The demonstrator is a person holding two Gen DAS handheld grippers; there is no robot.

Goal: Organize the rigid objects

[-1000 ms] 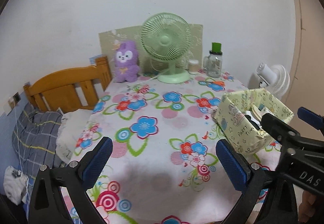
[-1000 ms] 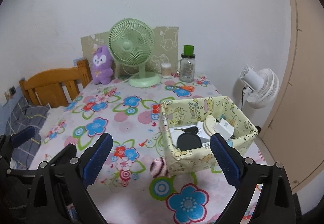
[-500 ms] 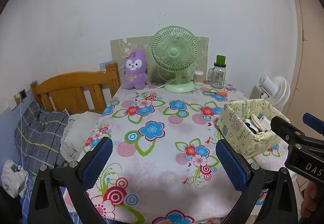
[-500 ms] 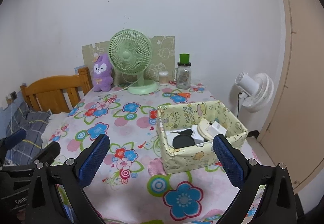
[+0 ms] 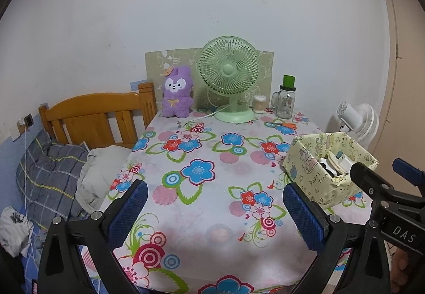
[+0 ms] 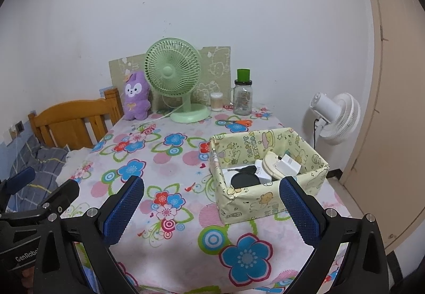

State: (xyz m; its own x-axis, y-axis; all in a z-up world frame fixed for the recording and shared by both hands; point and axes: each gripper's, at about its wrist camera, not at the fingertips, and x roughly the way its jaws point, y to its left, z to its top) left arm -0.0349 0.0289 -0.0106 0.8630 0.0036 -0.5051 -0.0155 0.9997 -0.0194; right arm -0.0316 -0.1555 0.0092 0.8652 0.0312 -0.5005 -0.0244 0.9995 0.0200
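1. Rigid objects, among them a white charger block [image 6: 289,163] and a black round item [image 6: 244,179], lie inside the yellow box [image 6: 268,198] on the table's [image 6: 186,248] right side.
2. The cloth around the box looks bare, so the sorting seems finished or nearly so.
3. Left gripper [image 5: 215,211] and right gripper [image 6: 212,209] hang released, grasping nothing.
4. Compared with a second ago, both cameras sit farther back, and the right jaws have just been opening, with nothing between them.

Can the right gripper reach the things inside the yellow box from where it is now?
Probably yes. The right gripper is open and empty, the yellow box sits just ahead of it with its top open, and nothing lies between. It would likely need to come in from above the near wall.
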